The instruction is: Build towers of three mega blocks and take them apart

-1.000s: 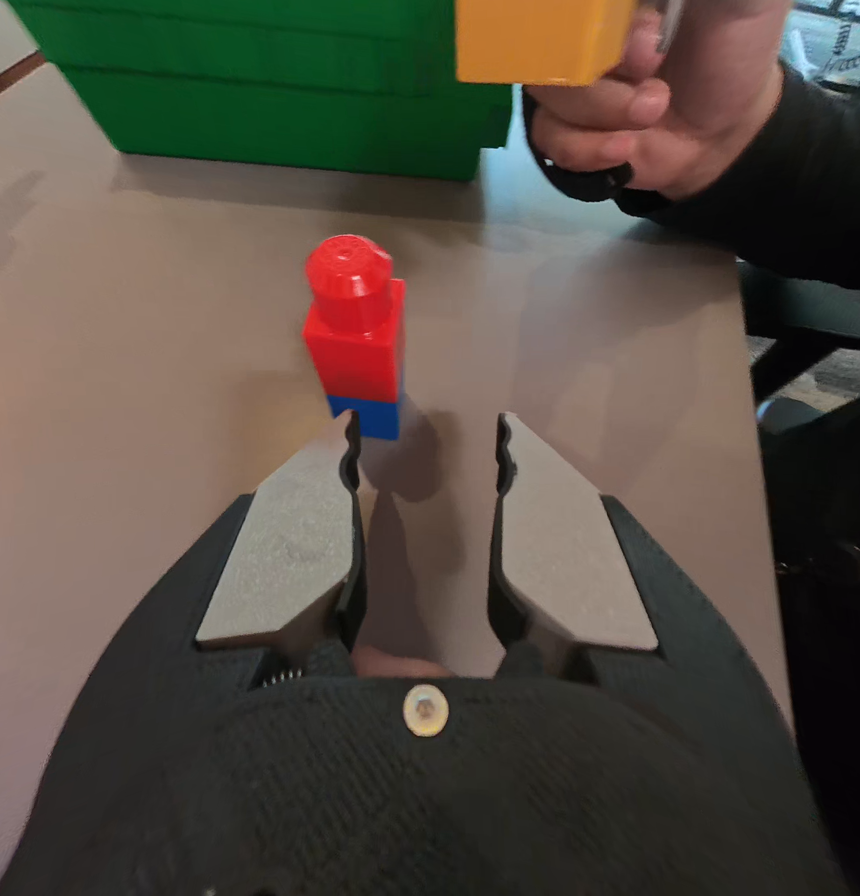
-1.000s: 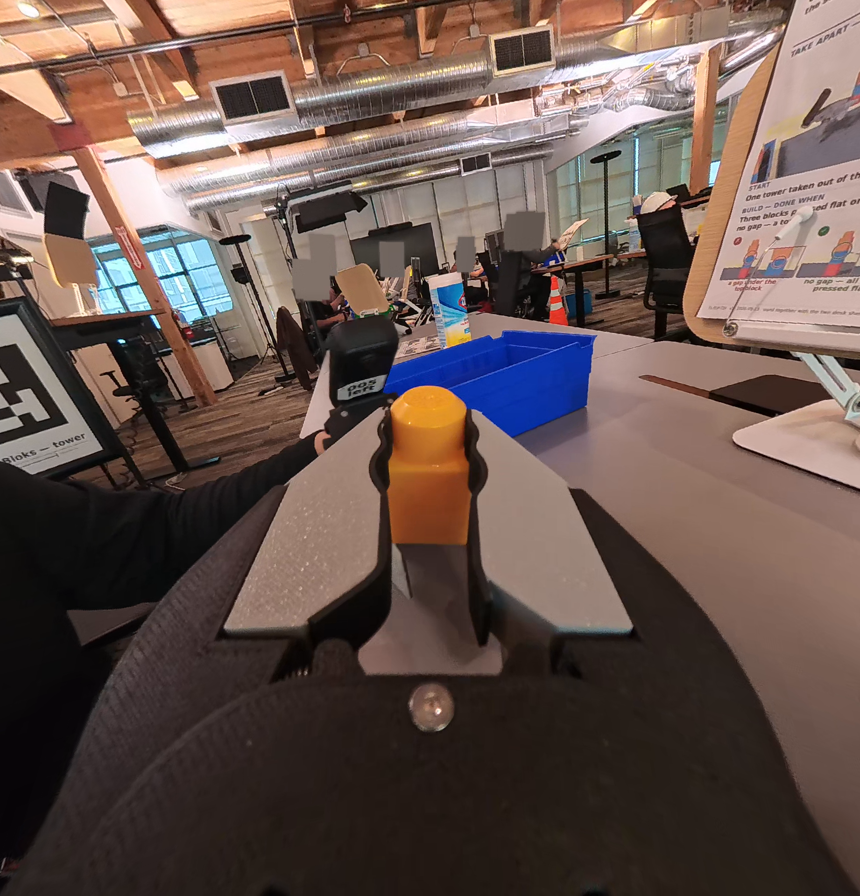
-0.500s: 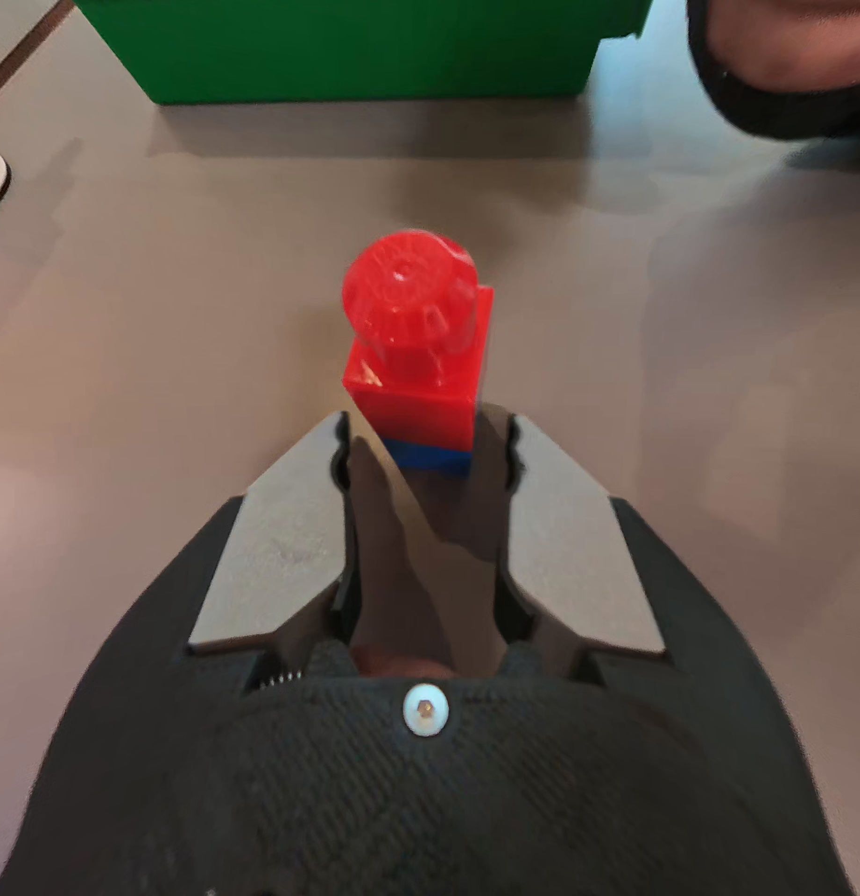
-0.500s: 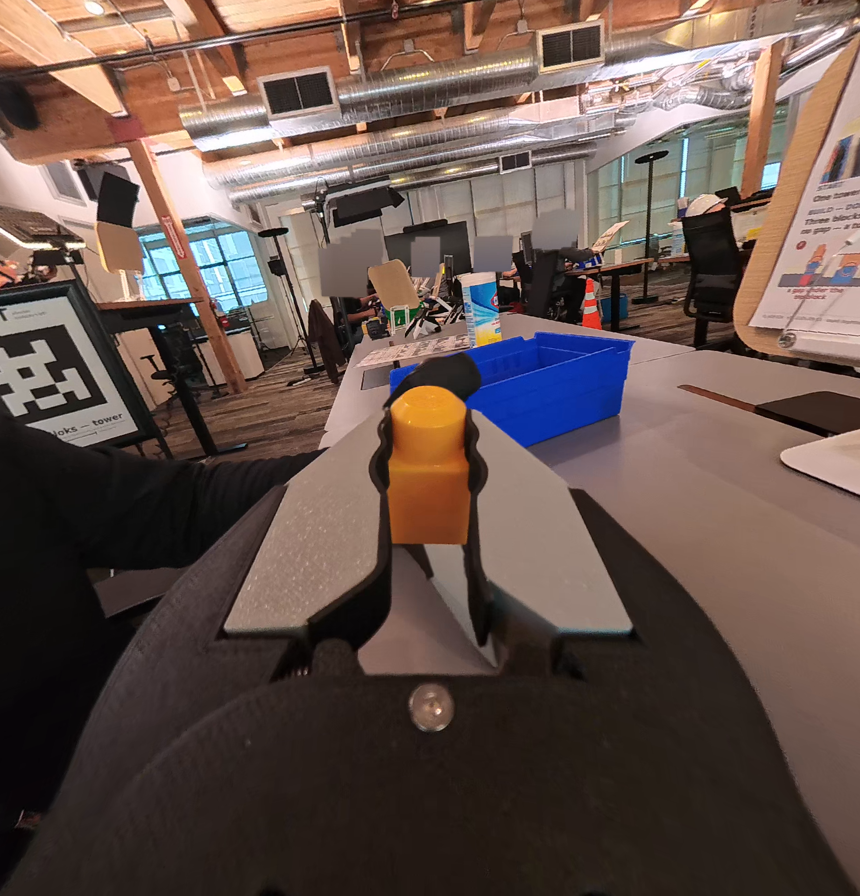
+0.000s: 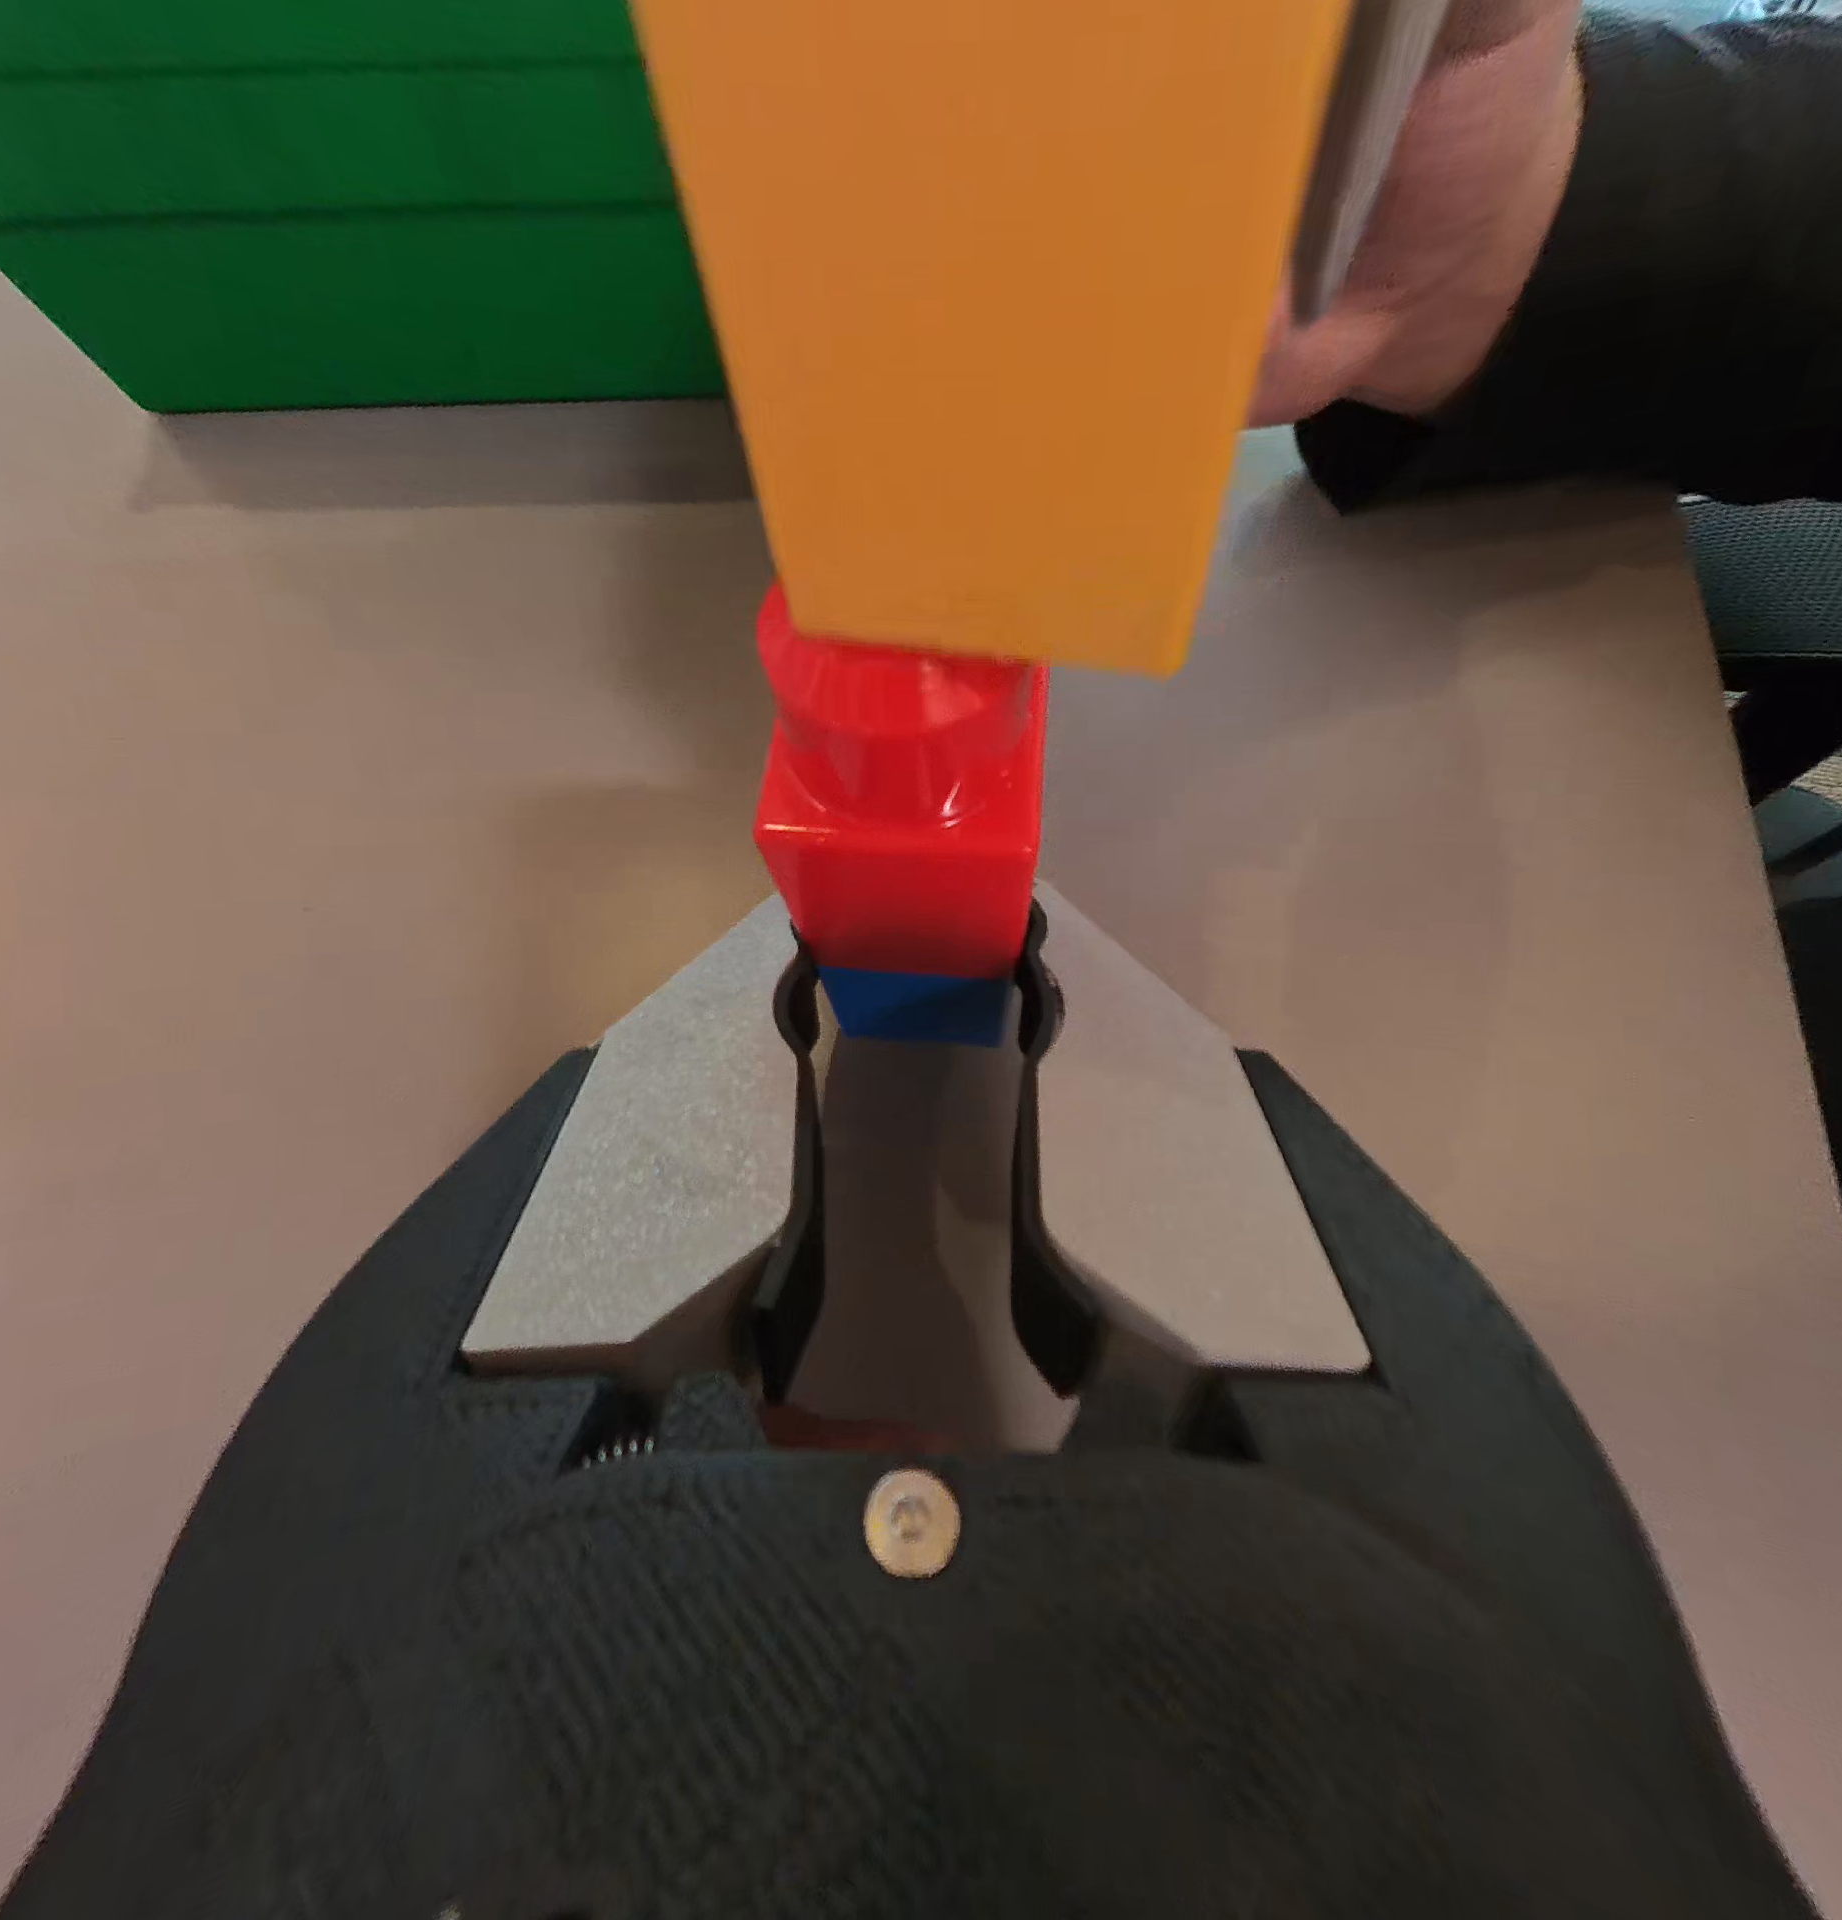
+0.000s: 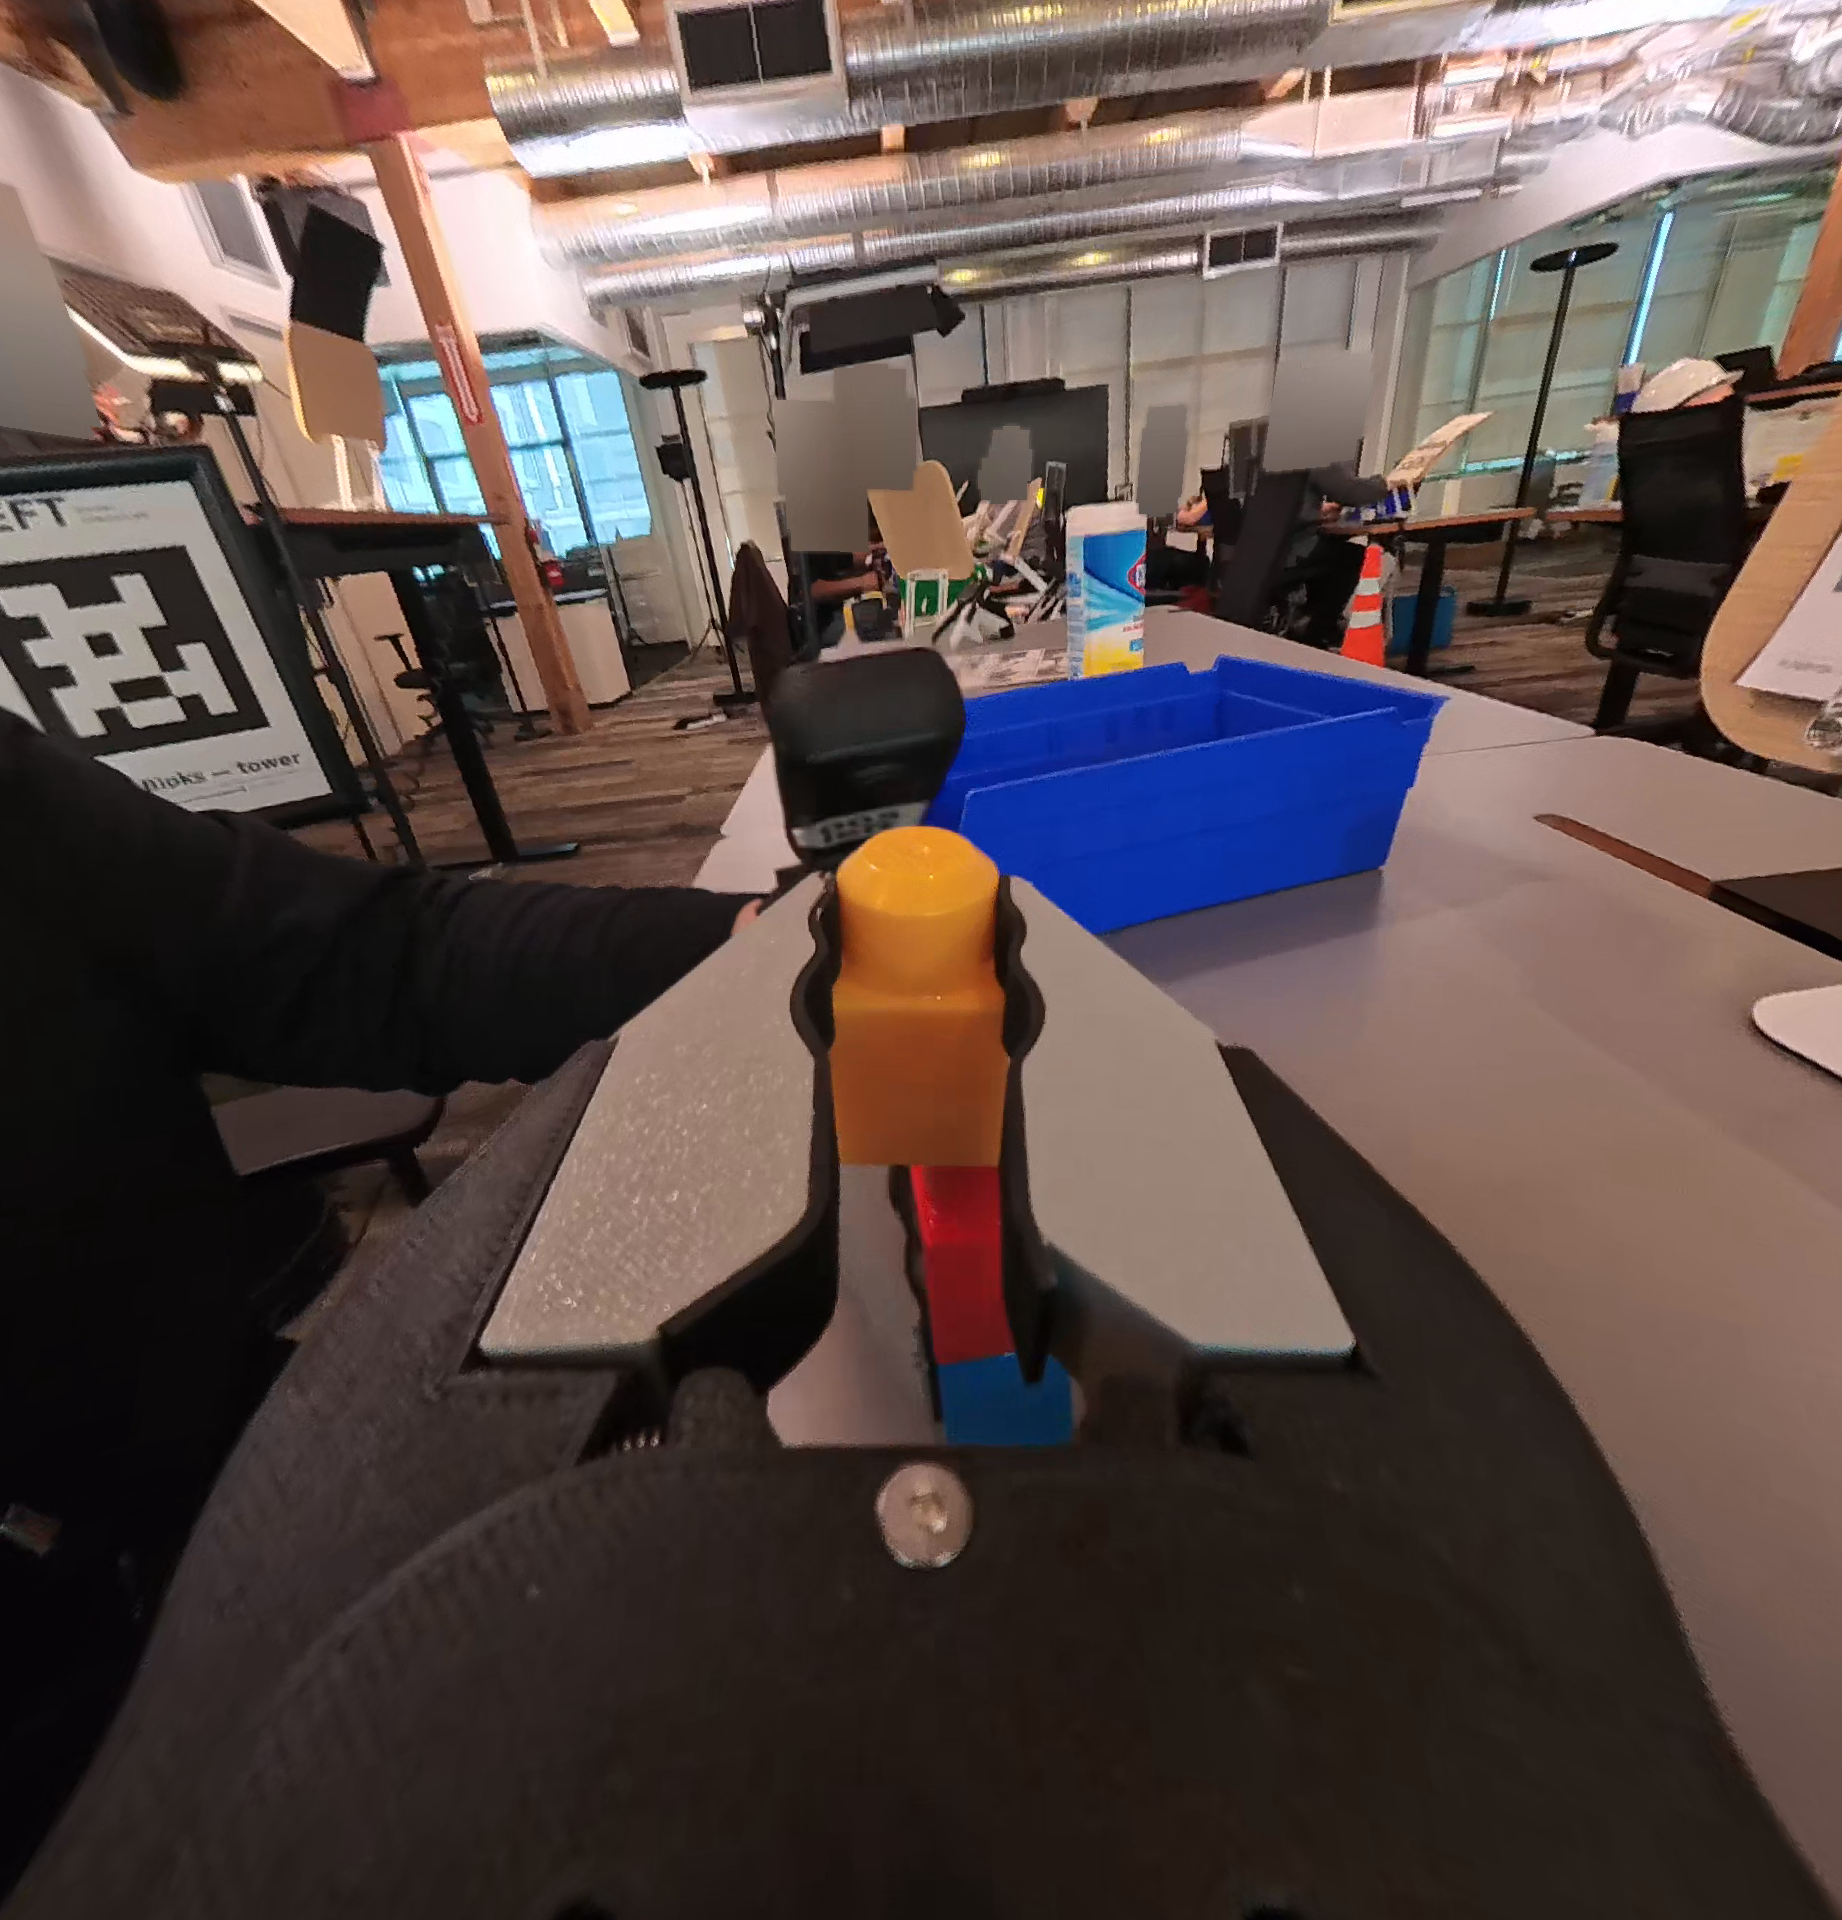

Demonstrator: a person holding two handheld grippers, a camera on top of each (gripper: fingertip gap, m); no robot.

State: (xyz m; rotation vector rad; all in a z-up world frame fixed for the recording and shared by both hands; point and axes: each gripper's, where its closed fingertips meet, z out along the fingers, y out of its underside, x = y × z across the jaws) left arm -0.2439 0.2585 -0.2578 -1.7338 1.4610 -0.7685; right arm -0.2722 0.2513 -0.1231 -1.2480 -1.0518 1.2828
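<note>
A red block point(image 5: 901, 883) sits pressed onto a blue block point(image 5: 917, 1008) on the table point(image 5: 377, 727). My left gripper point(image 5: 917, 997) is shut on this stack, with the pads pressing where red meets blue. My right gripper point(image 6: 917, 987) is shut on an orange block point(image 6: 917, 1039), stud up. It holds the block right above the red block point(image 6: 964, 1268) and blue block point(image 6: 1000, 1403). In the left wrist view the orange block point(image 5: 990, 312) fills the top centre. Its lower edge covers the top of the red stud.
A green bin point(image 5: 325, 208) stands at the far left of the table. A hand point(image 5: 1416, 260) with a dark sleeve is at the upper right. A blue bin point(image 6: 1187, 800) stands beyond the blocks, and a white stand base point(image 6: 1821, 1029) is at the right. My hands' fingertips stand some 12 cm from each other.
My left gripper moved forward around the red and blue stack and closed on it. My right gripper brought the orange block down over the red stud.
</note>
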